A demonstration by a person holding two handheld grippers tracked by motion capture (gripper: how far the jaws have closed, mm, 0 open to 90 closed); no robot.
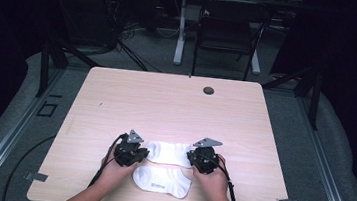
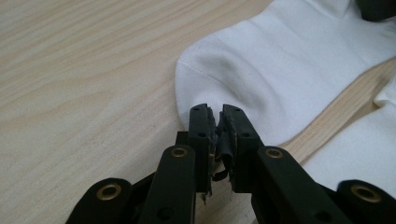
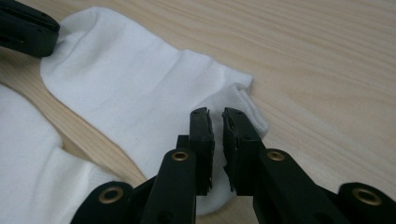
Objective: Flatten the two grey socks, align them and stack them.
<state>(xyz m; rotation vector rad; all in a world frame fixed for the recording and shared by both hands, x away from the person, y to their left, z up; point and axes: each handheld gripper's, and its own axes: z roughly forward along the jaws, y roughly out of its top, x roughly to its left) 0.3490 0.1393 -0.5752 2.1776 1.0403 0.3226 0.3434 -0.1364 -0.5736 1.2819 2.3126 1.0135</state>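
1. Sitting at opposite ends of the far white sock (image 1: 170,153), low in the high view, the left hand-held gripper (image 1: 142,153) and right hand-held gripper (image 1: 191,156) are seemingly preparing to lift it; the near sock (image 1: 163,180) is lying just below on the counter (image 1: 166,104).
2. Looking along the left hand-held gripper (image 2: 217,112), its jaws are standing slightly apart at the toe, gripping nothing.
3. Showing the cuff, the right hand-held gripper (image 3: 215,114) is likewise hovering narrowly parted, unclamped.
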